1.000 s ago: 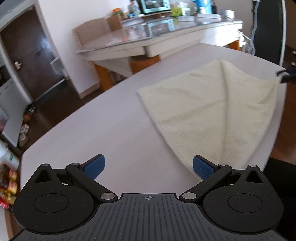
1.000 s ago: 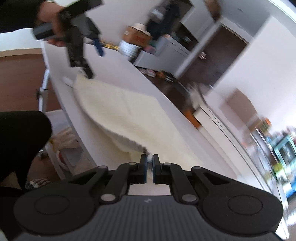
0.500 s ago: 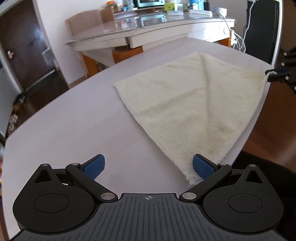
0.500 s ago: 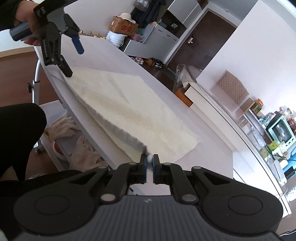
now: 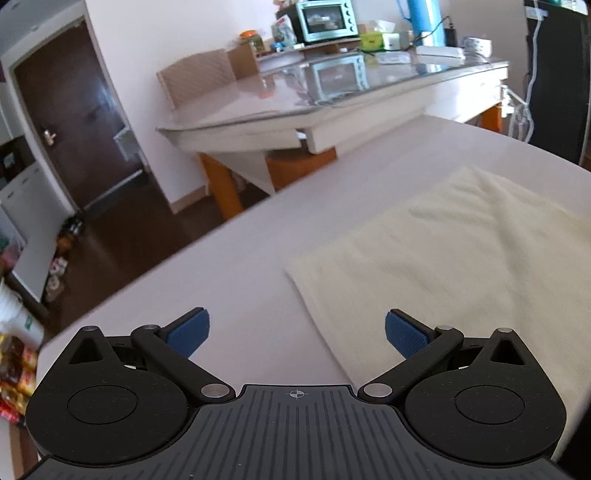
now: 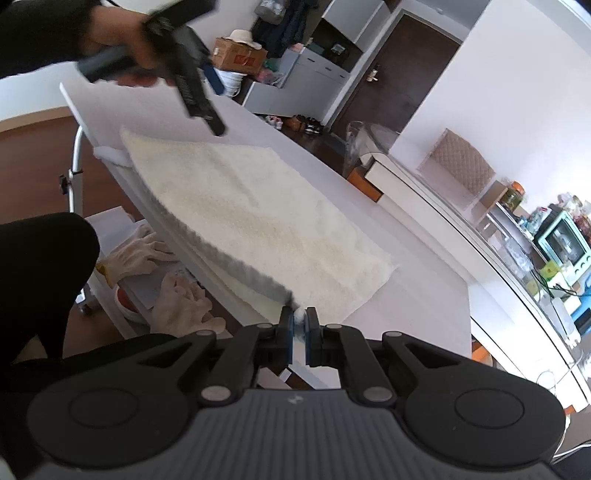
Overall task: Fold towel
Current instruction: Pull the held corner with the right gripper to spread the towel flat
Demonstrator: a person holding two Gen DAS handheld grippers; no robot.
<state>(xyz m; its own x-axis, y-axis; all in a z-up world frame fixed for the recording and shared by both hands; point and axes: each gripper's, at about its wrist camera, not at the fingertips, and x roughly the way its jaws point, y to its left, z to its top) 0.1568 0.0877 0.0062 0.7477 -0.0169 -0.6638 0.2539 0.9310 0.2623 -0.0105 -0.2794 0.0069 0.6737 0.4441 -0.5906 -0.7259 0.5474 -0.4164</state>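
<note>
Currently one cream terry-cloth towel [image 6: 258, 221] lies spread on the pale lavender-white counter [image 5: 240, 266], one long edge running along the counter's near rim. Count of tongs: two. The right tongs [image 6: 300, 325] are pinched nearly closed on one towel corner at the counter's edge; a small white tuft of fabric shows between the two blue pads [image 6: 289, 341]. That corner is raised slightly off the surface, with a second layer of cloth visible beneath it.

The left tongs [image 5: 297, 332] stand wide, both blue pads [image 5: 404, 334] well apart and gripping nothing. From the left wrist view they hover over bare counter, with the towel [image 5: 461, 266] to the right of them and its nearest edge passing just under the right-hand pad. From the right wrist view the same left tongs [image 6: 210, 107] appear blurred, held in one hand [image 6: 122, 40] above the far towel corner; whether they touch the cloth cannot be told.

Below the counter: two pale work gloves [image 6: 140, 251] rest on a lower shelf. Beyond the counter: one glass-topped table [image 5: 351, 96], carrying one mint-green toaster oven [image 5: 327, 20] and one tall blue cylinder [image 5: 421, 18]. One dark brown door [image 5: 70, 125] stands at the left.
</note>
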